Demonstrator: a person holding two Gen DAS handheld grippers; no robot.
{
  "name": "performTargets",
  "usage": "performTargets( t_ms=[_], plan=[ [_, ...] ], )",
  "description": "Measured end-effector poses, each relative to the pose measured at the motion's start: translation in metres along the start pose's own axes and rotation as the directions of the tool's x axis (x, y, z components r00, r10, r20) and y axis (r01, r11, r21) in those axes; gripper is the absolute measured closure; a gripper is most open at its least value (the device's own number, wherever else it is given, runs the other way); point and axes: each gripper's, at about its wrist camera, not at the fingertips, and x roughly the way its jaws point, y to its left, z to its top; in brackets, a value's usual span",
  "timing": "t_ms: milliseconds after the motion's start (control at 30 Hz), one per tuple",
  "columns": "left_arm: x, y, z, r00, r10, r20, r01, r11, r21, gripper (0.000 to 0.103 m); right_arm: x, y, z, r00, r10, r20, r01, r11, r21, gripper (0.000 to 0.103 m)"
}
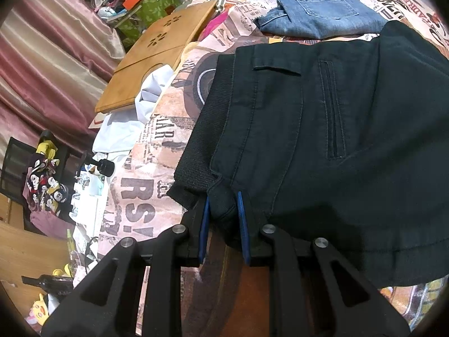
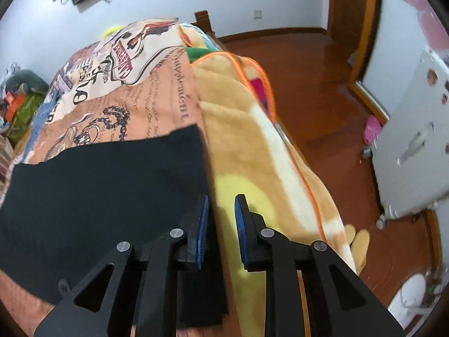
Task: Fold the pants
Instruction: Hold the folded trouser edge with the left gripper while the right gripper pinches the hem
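Left tongs [image 1: 223,219] pinch the black pants' [image 1: 322,140] waistband corner; right tongs [image 2: 221,221] stand narrowly apart, nothing visibly clamped, at the pants' edge on the bed [image 2: 134,90].

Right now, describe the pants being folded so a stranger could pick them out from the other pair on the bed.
Start at the bed's newspaper-print cover. The black pants lie spread on it nearest the camera, their ribbed waistband corner pinched in the left gripper. The folded blue jeans beyond them are pale denim with a patch pocket; these are black, with a slit pocket.
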Motion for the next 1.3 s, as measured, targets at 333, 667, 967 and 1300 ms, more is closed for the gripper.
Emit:
performTargets(
  t_ms=[333,667,967,1300],
  plan=[
    [0.000,0.001,-0.001,1.000,-0.012,0.008,0.012,1.000,-0.012,0.085,-0.002,0.002,-0.046,0.999,0.036,-0.040,-0.032,0.995,0.096,0.064],
    [-0.027,0.018,0.013,0.995,-0.010,0.099,0.016,0.998,-0.068,0.089,-0.011,0.014,-0.046,0.999,0.030,-0.015,-0.030,0.998,0.051,0.094],
    [-0.062,0.053,0.029,0.980,-0.078,0.183,0.099,0.989,-0.108,0.088,-0.044,0.022,-0.038,0.998,-0.002,0.070,0.001,1.000,0.014,0.097],
    [-0.009,0.023,-0.009,0.995,-0.087,0.045,0.088,0.996,-0.017,0.080,-0.003,0.021,-0.061,0.997,-0.065,-0.048,0.066,0.998,0.024,0.087]
  ],
)
